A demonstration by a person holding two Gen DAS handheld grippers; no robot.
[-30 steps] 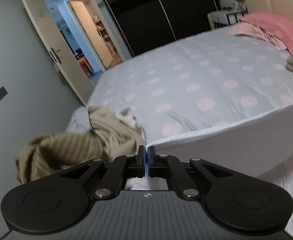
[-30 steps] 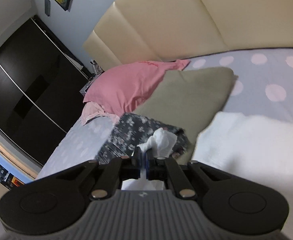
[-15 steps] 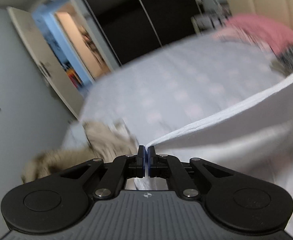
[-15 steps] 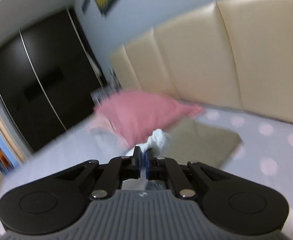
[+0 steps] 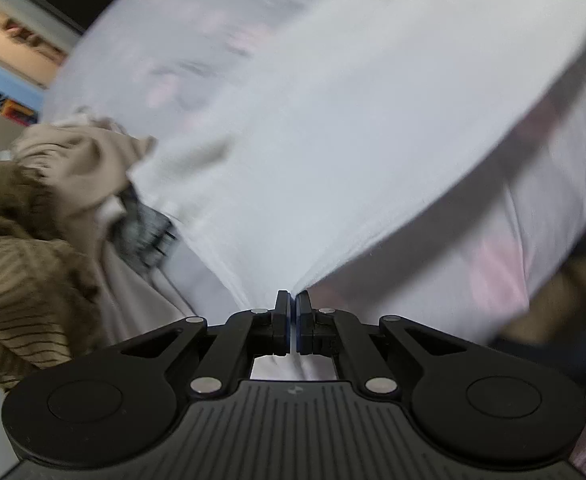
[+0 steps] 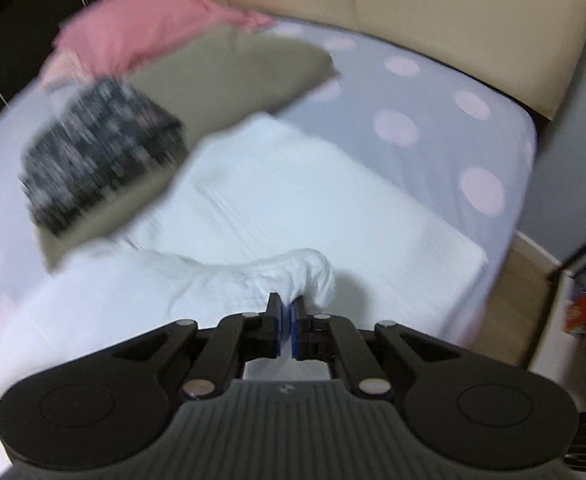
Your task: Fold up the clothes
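Between both grippers' pinched fingers [image 5: 281, 312], soft white cloth [image 5: 333, 140], bunched and creased.

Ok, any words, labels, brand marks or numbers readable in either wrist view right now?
None can be read.
Small pale mark on the left gripper body: an emblem, no letters.
Same mark on the right gripper body: no letters.
Red can at the right edge: print too blurred.
White garment: no visible label.

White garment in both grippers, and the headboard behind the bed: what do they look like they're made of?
White garment: soft matte woven or knit cloth, probably cotton; it bunches and creases at the right gripper. Headboard: smooth cream padded panels with a slight sheen, likely leather or faux leather; blur leaves it open.
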